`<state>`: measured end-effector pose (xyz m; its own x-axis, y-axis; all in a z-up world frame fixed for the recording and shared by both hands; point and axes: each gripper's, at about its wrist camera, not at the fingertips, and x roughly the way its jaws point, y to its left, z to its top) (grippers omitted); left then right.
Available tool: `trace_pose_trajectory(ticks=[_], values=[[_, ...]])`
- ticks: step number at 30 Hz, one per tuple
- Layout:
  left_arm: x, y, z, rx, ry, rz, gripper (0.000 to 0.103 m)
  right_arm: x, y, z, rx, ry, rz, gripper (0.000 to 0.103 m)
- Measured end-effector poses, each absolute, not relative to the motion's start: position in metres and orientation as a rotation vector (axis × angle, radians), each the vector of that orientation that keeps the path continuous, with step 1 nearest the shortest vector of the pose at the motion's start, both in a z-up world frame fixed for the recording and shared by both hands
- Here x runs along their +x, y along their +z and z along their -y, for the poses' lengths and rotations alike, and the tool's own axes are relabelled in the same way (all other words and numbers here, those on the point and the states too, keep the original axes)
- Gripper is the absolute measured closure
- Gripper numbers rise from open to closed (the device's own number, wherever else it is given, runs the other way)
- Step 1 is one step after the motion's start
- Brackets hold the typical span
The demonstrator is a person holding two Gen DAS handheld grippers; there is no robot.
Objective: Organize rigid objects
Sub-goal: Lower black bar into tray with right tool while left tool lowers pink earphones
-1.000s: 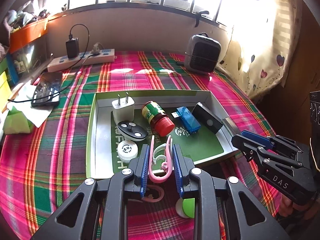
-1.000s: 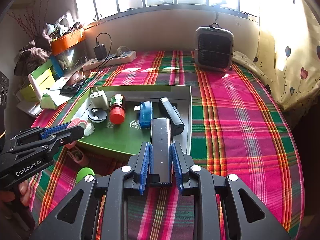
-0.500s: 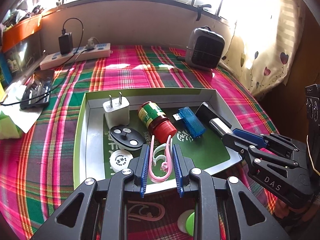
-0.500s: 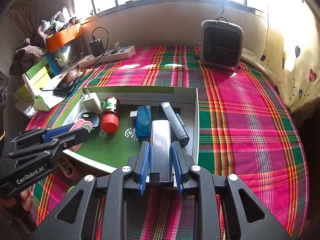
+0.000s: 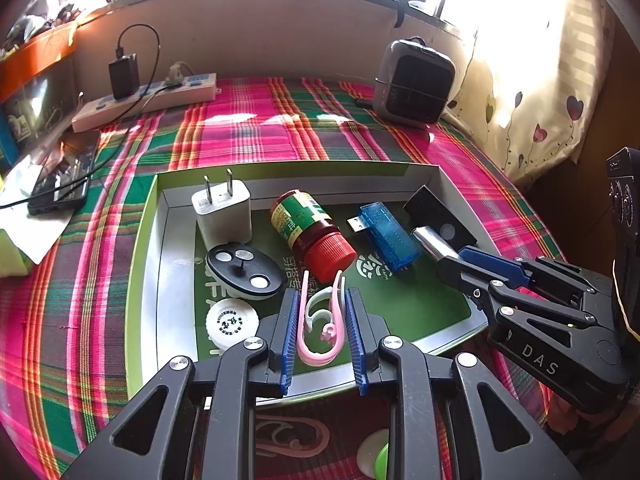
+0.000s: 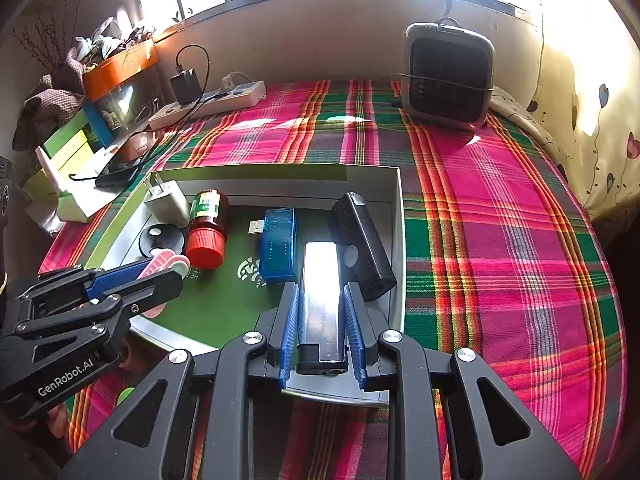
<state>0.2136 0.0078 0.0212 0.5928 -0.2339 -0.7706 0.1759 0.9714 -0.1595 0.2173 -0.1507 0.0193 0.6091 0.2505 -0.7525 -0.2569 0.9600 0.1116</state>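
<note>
While we look down along both grippers, a shallow green-and-silver cardboard tray lies on a bed covered in pink, green and red plaid cloth. Our left gripper has its blue-padded fingers closed narrowly on a pink and white plastic clip, held over the near edge of the tray. Our right gripper has its fingers clamped on a long silver metal bar with a black end, poised over the tray's right side, just beside a black rectangular device lying inside. Also in the tray we see a white wall plug adapter, a small bottle with a green label and red cap, a translucent blue USB stick, a black oval case with silver discs and a white round cap. Beyond the tray stand a grey small fan heater and a white power strip.
</note>
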Motion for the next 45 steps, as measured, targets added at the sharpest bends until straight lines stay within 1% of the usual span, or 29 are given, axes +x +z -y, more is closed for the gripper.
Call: trace_pose_trajectory(ticks=[31,39,45], values=[[0.2198,0.0106,-0.0075,-0.076,-0.236,-0.932,0.081,0.2243,0.0131,0.1443,-0.025,0.298,-0.871,0.078],[0.2197,0.0106,-0.008,-0.077,-0.235,-0.932,0.079,0.2243,0.0129,0.1446,-0.018,0.296,-0.871,0.078],[0.2182,0.0109,-0.006,-0.073,-0.24,-0.931,0.075,0.2236,0.0137,0.1466,-0.008,0.295,-0.867,0.078]])
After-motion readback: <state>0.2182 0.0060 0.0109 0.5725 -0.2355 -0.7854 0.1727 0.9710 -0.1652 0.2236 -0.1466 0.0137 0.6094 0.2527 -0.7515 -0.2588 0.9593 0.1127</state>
